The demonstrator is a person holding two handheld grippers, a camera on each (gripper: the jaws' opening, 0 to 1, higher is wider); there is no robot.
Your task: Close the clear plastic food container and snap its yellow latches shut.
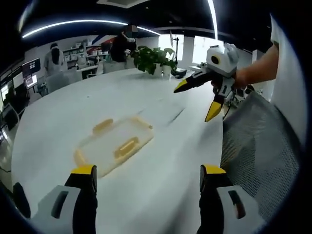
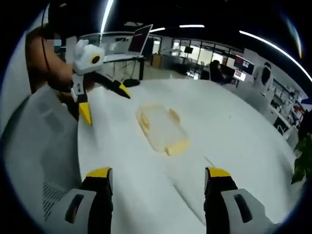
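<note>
While both of my grippers hang above the white table (image 1: 161, 195), the clear plastic food container (image 1: 114, 145) lies flat on the tabletop ahead of them, apart from both, with nothing between it and my jaws. My left gripper (image 1: 146, 178) has its two yellow-tipped jaws spread wide, holding nothing; in the left gripper view the container sits just beyond its left jaw, with yellow latches (image 1: 126, 146) showing on its near and far sides and a paler yellow edge around its rim. My right gripper (image 2: 158, 180) is likewise spread wide and empty; in the right gripper view the container (image 2: 161, 127) lies ahead between the jaws, well out on the table, its yellow latches (image 2: 177, 145) at the edges. Whether the lid is fully seated I cannot tell, the picture being blurred. Each gripper shows in the other's view: the right one (image 1: 200, 100) hangs in the air over the far right of the table, jaws parted, held by a hand (image 1: 241, 78); the left one (image 2: 103, 103) hangs over the table's left edge, jaws parted as well. A grey mesh chair back (image 1: 258, 146) stands close against the table edge beside me. A potted green plant (image 1: 153, 58) stands at the table's far side, and desks with monitors (image 2: 139, 39) fill the office beyond.
</note>
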